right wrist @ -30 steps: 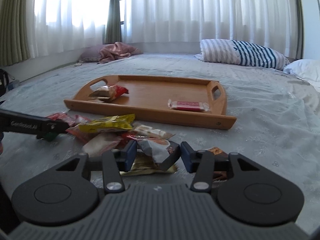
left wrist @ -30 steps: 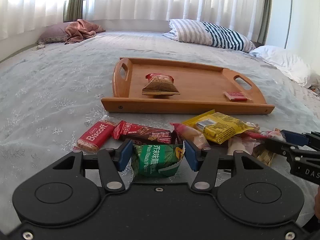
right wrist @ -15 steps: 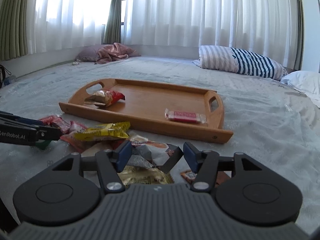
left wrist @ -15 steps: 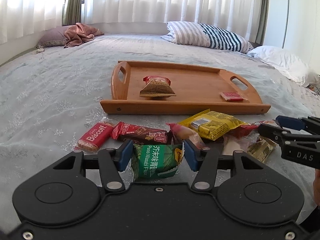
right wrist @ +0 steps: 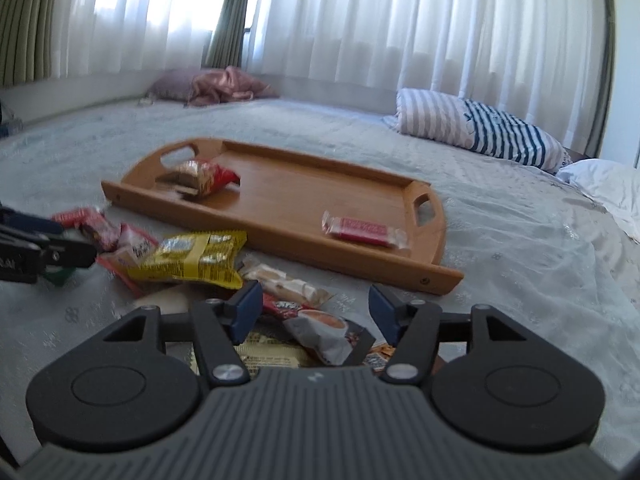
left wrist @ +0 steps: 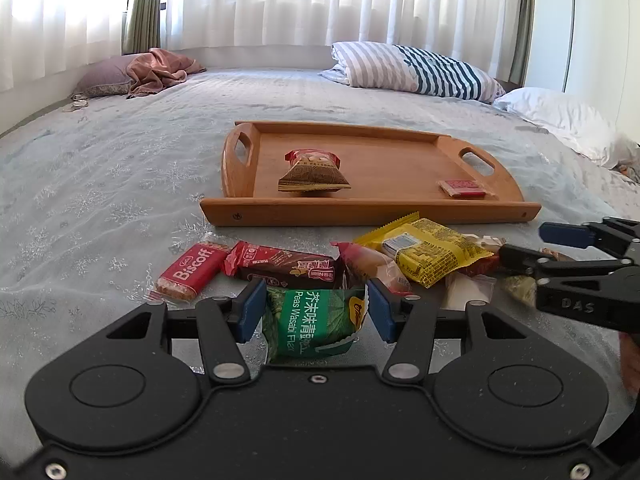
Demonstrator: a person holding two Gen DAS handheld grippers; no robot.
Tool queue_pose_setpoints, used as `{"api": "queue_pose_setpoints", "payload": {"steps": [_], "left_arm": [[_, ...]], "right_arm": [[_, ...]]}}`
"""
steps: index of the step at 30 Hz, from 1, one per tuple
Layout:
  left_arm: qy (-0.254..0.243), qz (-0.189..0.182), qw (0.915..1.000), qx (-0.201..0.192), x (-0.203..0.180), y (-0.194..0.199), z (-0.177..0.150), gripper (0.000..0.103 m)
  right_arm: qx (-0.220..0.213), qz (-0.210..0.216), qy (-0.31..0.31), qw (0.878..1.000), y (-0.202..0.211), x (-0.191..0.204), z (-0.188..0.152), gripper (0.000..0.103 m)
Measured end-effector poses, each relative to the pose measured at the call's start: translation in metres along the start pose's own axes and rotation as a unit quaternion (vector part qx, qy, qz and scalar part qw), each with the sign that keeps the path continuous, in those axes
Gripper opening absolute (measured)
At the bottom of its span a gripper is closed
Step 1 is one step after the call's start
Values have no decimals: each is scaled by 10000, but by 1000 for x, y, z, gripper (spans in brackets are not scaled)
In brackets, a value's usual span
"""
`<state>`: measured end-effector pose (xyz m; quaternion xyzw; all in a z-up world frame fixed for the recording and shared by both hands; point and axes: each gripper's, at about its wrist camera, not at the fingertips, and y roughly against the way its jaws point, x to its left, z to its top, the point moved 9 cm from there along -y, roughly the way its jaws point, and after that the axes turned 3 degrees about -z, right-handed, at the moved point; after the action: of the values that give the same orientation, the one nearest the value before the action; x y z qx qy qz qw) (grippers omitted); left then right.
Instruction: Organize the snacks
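Note:
My left gripper [left wrist: 314, 300] is shut on a green wasabi peas packet [left wrist: 316, 324], just in front of the snack pile on the bed. My right gripper [right wrist: 316, 304] stands open over a white and brown sachet [right wrist: 324, 330] that lies loose between its pads; it also shows at the right as the right gripper [left wrist: 532, 246]. The pile holds a Biscoff bar [left wrist: 188, 274], a brown-red bar [left wrist: 288, 268] and a yellow packet [left wrist: 428, 248]. Behind it the wooden tray [left wrist: 360, 216] carries a brown and red bag [left wrist: 312, 176] and a small red bar [left wrist: 462, 188].
The grey bedspread spreads around the tray. A striped pillow [left wrist: 416, 70] and a white pillow [left wrist: 560, 116] lie at the back right, a pink cloth [left wrist: 160, 70] at the back left. White curtains close off the far side.
My right gripper has opened and let go of the white and brown sachet, and it has shifted and rolled a little. The left gripper keeps still on the green packet.

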<state>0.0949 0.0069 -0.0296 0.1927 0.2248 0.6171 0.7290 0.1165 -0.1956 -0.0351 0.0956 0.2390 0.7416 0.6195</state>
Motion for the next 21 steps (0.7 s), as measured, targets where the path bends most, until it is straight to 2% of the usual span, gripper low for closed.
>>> {"api": "queue_pose_setpoints", "payload": {"steps": [6, 11, 20, 21], "left_arm": [[-39, -11, 10000, 26, -1, -1, -2, 53], [-33, -11, 10000, 39, -1, -3, -2, 53], [3, -49, 9999, 163, -5, -10, -9, 54], [-20, -37, 9999, 161, -5, -10, -9, 54]], "right_arm": [[211, 212, 127, 9995, -11, 14, -1, 72], [188, 129, 603, 9979, -13, 28, -3, 72], [326, 213, 606, 9974, -20, 28, 0, 71], [326, 177, 592, 9976, -19, 28, 1, 67]]}}
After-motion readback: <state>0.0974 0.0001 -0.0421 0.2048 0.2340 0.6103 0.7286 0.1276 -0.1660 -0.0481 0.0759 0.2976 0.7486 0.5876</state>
